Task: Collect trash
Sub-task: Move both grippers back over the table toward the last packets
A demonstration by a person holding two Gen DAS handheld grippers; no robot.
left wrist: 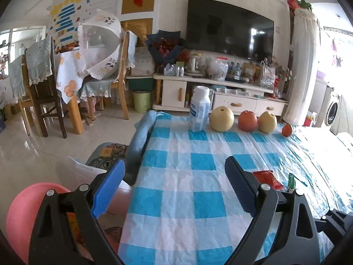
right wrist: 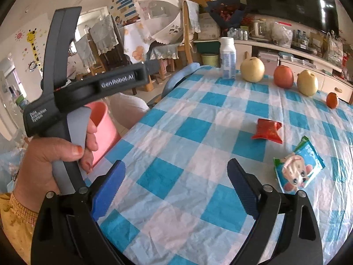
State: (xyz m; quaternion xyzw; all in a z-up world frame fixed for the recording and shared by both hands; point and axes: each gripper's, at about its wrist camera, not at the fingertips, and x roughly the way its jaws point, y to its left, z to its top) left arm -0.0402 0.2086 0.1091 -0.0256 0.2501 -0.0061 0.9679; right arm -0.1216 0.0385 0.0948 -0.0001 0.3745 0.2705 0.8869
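Observation:
A red snack wrapper (right wrist: 267, 130) and a blue-green wrapper with a cartoon animal (right wrist: 297, 167) lie on the blue-checked tablecloth (right wrist: 194, 130). A white-and-blue bottle (right wrist: 227, 58) stands at the far edge. A pink bin (right wrist: 102, 130) stands on the floor left of the table; it also shows in the left wrist view (left wrist: 24, 212). My left gripper (left wrist: 175, 172) is open and empty over the table's left edge; the red wrapper (left wrist: 268, 178) shows behind its right finger. My right gripper (right wrist: 176, 170) is open and empty, left of the wrappers.
Two pears (right wrist: 252, 69), an apple (right wrist: 283, 76) and a small orange fruit (right wrist: 332, 100) line the table's far side. The hand-held left gripper body (right wrist: 66, 84) sits at left. Chairs, a dining table, a green bin (left wrist: 142, 101) and a TV cabinet stand beyond.

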